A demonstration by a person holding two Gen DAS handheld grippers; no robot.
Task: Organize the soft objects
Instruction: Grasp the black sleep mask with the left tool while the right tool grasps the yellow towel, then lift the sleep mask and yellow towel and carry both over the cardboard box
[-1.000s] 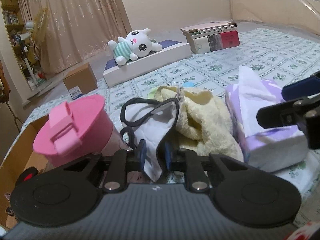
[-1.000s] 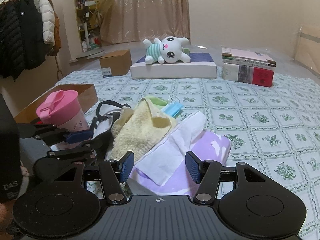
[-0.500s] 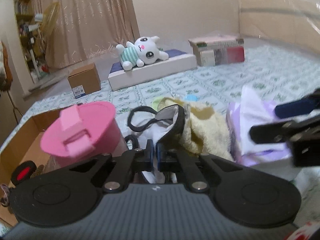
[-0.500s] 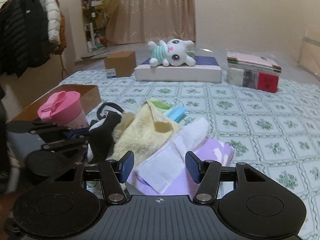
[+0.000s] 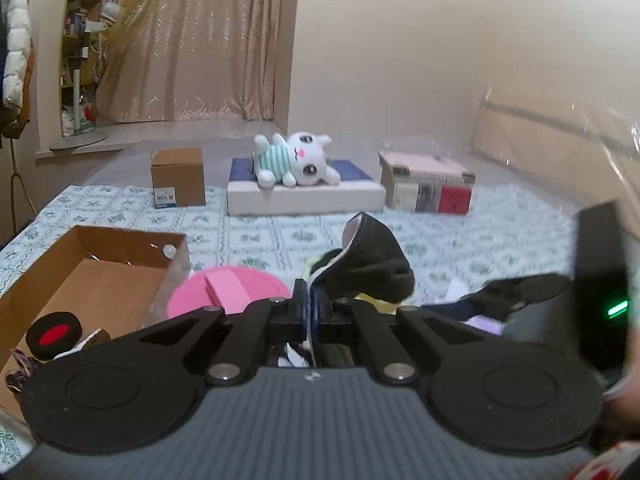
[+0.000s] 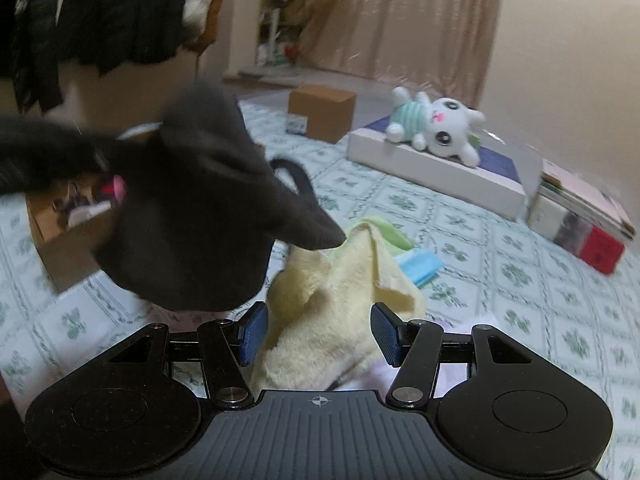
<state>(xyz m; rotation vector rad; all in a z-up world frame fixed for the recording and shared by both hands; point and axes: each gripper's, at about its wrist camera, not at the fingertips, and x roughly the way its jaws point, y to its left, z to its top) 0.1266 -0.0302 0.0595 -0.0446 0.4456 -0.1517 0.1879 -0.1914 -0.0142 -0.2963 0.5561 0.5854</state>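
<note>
My left gripper [image 5: 309, 314] is shut on a black fabric eye mask [image 5: 372, 260] with a white lining, lifted off the bed. The mask hangs large and blurred in the right wrist view [image 6: 200, 208], above the pile. My right gripper [image 6: 320, 334] is open and empty, its blue pads either side of a yellow towel [image 6: 340, 304]. A blue face mask [image 6: 420, 266] and a green cloth [image 6: 390, 228] lie behind the towel. A white plush bunny [image 5: 296, 158] lies on a flat white box [image 5: 304, 196].
An open cardboard box [image 5: 80, 276] with small items stands at the left, a pink-lidded cup [image 5: 228, 292] beside it. A small sealed carton [image 5: 178, 178] and stacked books [image 5: 426, 186] sit at the back. Coats [image 6: 100, 12] hang at the left.
My left gripper closed on the eye mask and lifted it up off the pile. My right gripper moved left from the tissue pack to over the yellow towel, still open.
</note>
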